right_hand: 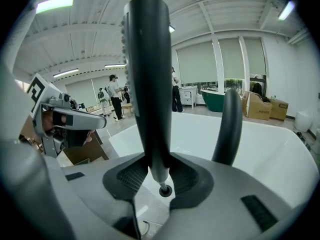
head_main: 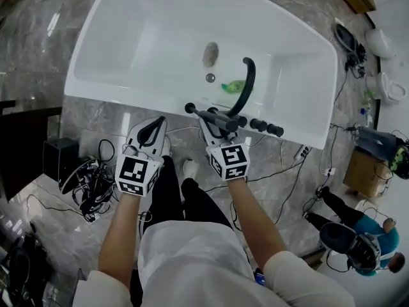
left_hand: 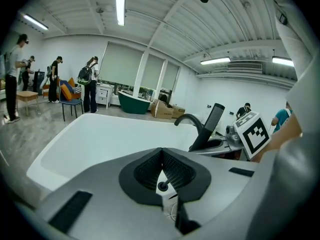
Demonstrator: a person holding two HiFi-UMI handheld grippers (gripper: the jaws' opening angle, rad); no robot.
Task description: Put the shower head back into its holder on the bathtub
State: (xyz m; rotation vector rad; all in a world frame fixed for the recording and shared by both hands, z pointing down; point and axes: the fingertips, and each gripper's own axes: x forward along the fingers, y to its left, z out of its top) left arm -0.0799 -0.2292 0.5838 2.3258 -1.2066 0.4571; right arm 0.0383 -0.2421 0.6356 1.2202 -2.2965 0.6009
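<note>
Slim dark-grey shower head point(head_main: 206, 114), gripped in the right claw point(head_main: 216, 128), is hovering lengthwise over the white bathtub point(head_main: 128, 50) rim; left claw point(head_main: 151, 132) is idling closed, empty.

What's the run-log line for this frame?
right gripper: shut on shower head | left gripper: shut, empty | shower head: over bathtub rim, beside faucet
</note>
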